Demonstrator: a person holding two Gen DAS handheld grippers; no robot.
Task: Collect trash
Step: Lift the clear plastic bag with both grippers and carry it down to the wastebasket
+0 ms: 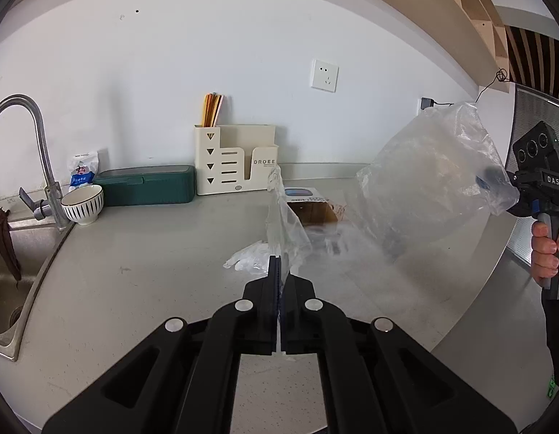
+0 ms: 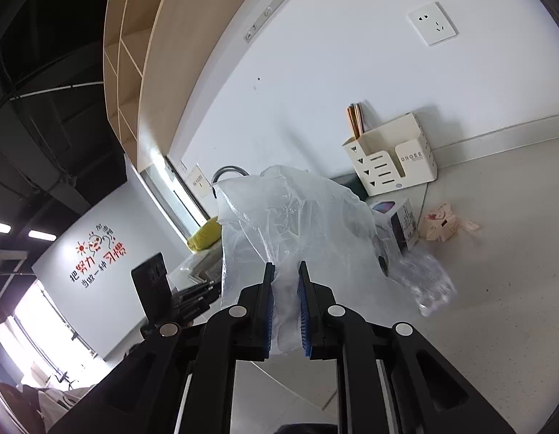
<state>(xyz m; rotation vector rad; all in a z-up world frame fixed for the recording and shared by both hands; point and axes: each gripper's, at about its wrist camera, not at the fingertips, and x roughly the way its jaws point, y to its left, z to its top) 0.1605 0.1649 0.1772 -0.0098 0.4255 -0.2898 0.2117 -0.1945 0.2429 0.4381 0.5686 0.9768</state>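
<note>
Clear plastic bag (image 1: pixel 431 188) – held up over grey countertop (image 1: pixel 142 289), stretched btwn both grippers, in front of cream utensil rack (image 1: pixel 236 161)
L gripper (image 1: pixel 279 271) – fingers pressed together, pinching one bag edge
R gripper (image 2: pixel 285 282) – fingers slightly apart w/ bunched film clamped btwn blue pads (image 2: pixel 303 307)
Cardboard box (image 1: pixel 312 206) – on counter just in front of rack, behind bag
Crumpled pink carton (image 2: pixel 440 222) – on counter in front of rack, right of box
Clear film wad (image 1: pixel 248 258) – counter, well in front of rack
Green lidded box (image 1: pixel 145 184) – touching rack's left side
Striped bowl (image 1: pixel 83 204), faucet (image 1: pixel 33 155) – left of rack, by sink (image 1: pixel 8 289)
</note>
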